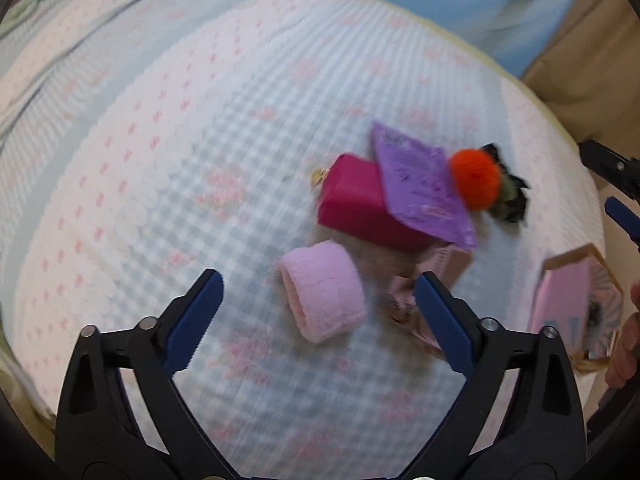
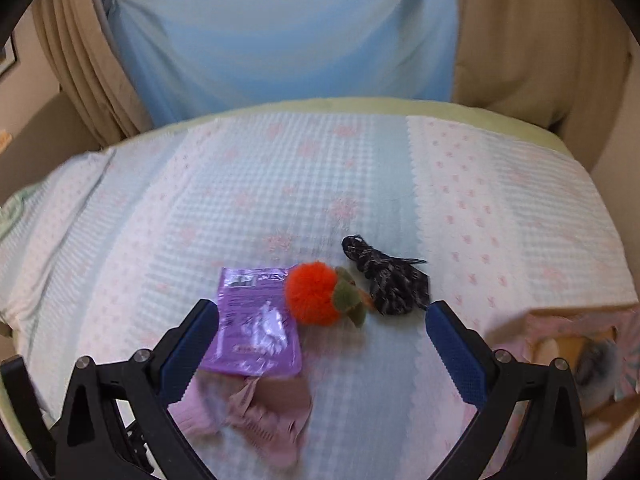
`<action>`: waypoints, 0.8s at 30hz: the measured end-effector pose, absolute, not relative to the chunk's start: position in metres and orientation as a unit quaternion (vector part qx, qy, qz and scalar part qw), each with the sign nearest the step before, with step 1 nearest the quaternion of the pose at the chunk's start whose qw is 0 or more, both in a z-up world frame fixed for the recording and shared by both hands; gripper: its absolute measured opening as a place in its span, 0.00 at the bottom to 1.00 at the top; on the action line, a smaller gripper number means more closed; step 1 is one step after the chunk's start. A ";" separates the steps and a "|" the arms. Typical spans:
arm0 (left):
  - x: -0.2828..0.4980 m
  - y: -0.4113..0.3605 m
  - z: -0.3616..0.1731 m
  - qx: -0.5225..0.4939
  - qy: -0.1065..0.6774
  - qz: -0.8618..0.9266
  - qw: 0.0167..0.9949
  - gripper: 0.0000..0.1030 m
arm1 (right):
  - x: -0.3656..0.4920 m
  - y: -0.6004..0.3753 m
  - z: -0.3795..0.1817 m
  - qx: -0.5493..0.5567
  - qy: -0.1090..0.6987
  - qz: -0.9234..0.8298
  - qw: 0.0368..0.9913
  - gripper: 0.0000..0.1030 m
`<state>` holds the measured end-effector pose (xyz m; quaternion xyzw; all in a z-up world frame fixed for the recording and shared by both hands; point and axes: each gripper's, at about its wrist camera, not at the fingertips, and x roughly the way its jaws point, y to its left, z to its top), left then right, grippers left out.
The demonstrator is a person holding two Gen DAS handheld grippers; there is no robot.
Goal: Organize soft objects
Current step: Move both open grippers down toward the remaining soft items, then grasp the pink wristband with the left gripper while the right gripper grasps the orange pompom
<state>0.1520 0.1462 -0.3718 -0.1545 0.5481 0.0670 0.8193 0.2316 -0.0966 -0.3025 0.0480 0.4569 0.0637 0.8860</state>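
Note:
Soft items lie in a cluster on the bed. In the left wrist view there are a pink wristband [image 1: 324, 292], a magenta pouch [image 1: 360, 204], a purple packet [image 1: 420, 188], an orange pom-pom [image 1: 476, 180], a dark scrunchie [image 1: 512, 196] and pale pink socks [image 1: 436, 272]. My left gripper [image 1: 318, 312] is open, its fingers on either side of the wristband and just short of it. My right gripper [image 2: 322, 340] is open and empty, just short of the purple packet [image 2: 256, 320] and orange pom-pom [image 2: 314, 292]. The dark scrunchie [image 2: 388, 276] and pink socks [image 2: 260, 412] show there too.
A pink cardboard box [image 1: 576, 304] stands at the bed's right edge, also in the right wrist view [image 2: 576, 344]. The checked blue and pink bedspread [image 2: 320, 184] stretches far and left. A blue cloth [image 2: 280, 32] and beige curtains [image 2: 532, 40] hang behind the bed.

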 end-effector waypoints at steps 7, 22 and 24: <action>0.165 0.142 -0.433 -0.184 0.569 0.089 0.797 0.77 | 0.280 -0.079 -0.372 0.013 0.465 0.098 0.880 0.91; 0.186 0.112 -0.456 -0.119 0.560 0.126 0.810 0.45 | 0.315 -0.071 -0.440 -0.009 0.504 0.118 0.856 0.57; 0.186 0.112 -0.456 -0.118 0.558 0.124 0.812 0.42 | 0.314 -0.073 -0.444 -0.003 0.504 0.117 0.856 0.51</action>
